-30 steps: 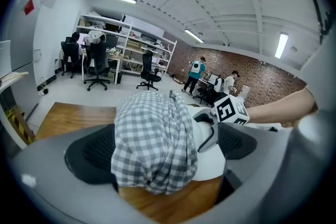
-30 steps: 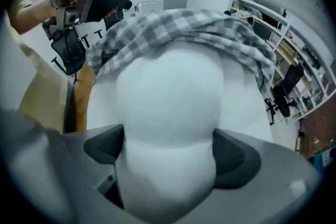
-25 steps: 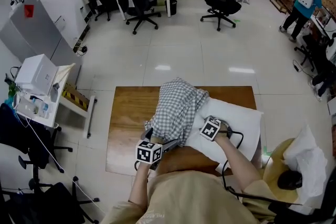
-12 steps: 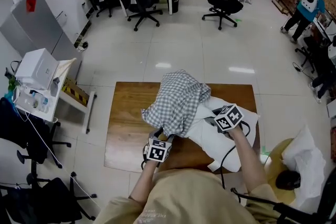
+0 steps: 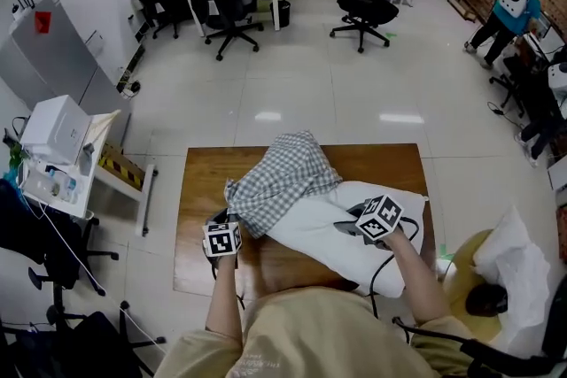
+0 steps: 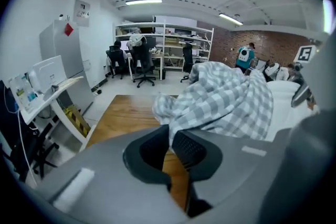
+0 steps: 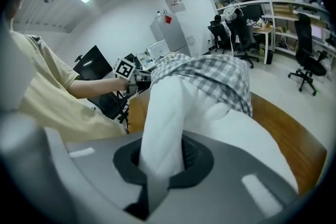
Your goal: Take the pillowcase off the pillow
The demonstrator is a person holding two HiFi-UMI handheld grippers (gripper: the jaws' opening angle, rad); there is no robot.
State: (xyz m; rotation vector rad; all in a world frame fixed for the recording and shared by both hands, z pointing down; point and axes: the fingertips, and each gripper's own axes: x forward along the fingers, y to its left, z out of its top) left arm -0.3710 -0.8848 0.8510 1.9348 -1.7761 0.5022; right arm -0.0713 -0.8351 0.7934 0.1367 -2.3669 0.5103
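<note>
A wooden table (image 5: 390, 164) seen from above, with a white pillow (image 5: 345, 226) lying across it from ten o'clock to four o'clock. A grey-and-white checked pillowcase (image 5: 279, 181) is bunched over the pillow's ten o'clock end only. Most of the pillow towards four o'clock is already bare, so the task looks well past halfway. What is left is to draw the case off that last end.

The left gripper (image 5: 229, 217), at the table's eight o'clock corner, has its jaws closed tight on a corner of the checked cloth. The right gripper (image 5: 348, 228), near the pillow's middle, has its jaws clamped on a fold of the white pillow.

How much of the pillow remains inside the case cannot be seen, as the crumpled cloth hides that end. The pillow's near edge at six o'clock is cut off by the person's shoulders. The right gripper's jaws are barely visible from above.
</note>
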